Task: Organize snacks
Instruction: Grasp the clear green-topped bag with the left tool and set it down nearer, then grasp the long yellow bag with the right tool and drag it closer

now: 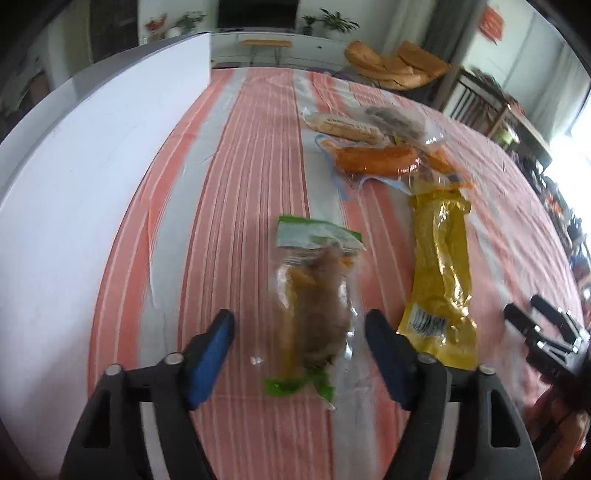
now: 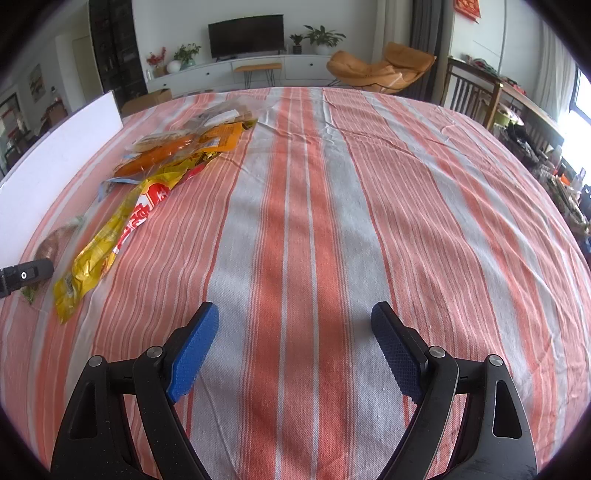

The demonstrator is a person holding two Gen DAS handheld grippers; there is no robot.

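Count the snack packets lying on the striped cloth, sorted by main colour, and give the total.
Clear with green ends: 1, the clear packet
Yellow: 1, the long yellow packet
Orange: 1, the orange packet
Pale or clear at the far end: 2, the pale bread packet and the brown-filled clear packet
Total: 5, though the far pile overlaps and may hide more.

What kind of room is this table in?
Probably a home living room: a television on a long white cabinet, an orange lounge chair, and potted plants beyond the striped tablecloth.
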